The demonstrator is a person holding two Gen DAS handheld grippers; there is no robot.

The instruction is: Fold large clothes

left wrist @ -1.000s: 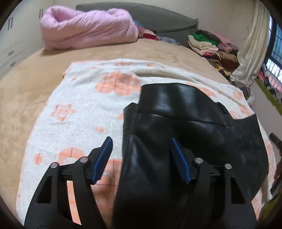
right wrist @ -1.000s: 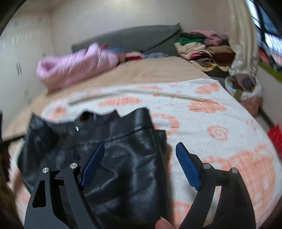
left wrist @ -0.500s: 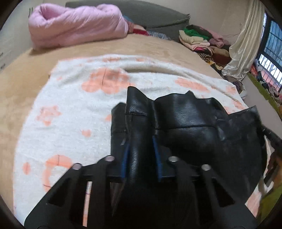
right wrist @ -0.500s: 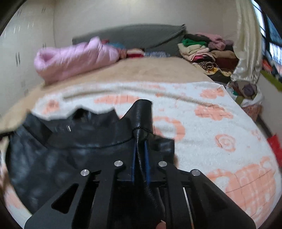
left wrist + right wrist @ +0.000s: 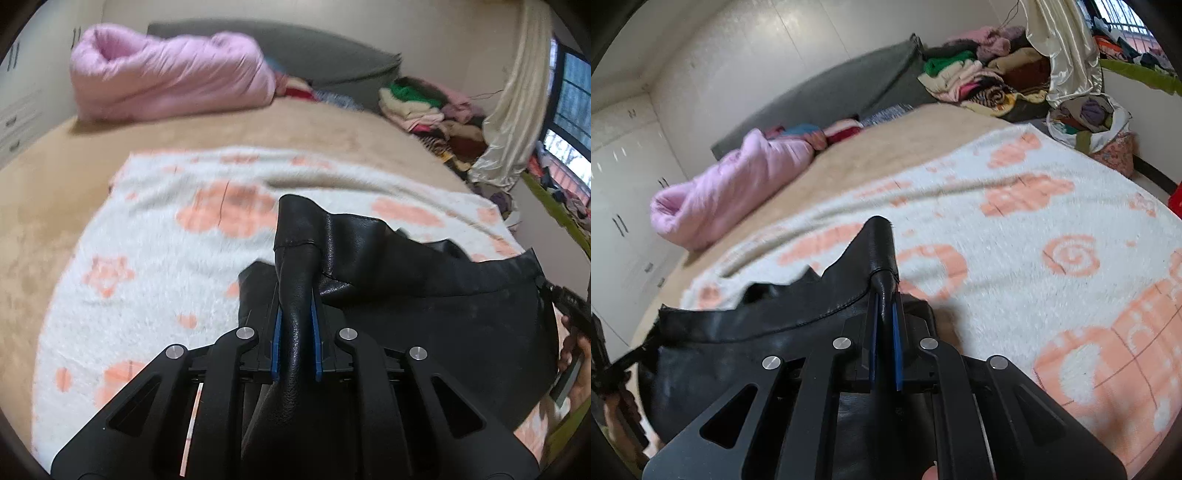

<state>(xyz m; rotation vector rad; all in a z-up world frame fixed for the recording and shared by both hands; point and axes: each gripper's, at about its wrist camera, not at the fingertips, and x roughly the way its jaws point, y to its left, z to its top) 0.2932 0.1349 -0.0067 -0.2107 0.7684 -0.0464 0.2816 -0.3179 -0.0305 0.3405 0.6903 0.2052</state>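
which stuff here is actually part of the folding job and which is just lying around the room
Part of the job:
black leather garment
left gripper, shut on one corner of it
right gripper, shut on another corner
white and orange blanket beneath it

Just lying about:
pink quilt
pile of clothes
bag of laundry
cream curtain

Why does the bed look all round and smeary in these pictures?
In both wrist views the fisheye lens bends the bed into a dome with dark corners. The left view smears the pink quilt and flowered blanket from motion; the right view smears the blanket too. The black leather garment near each lens stays sharper, with soft glare.
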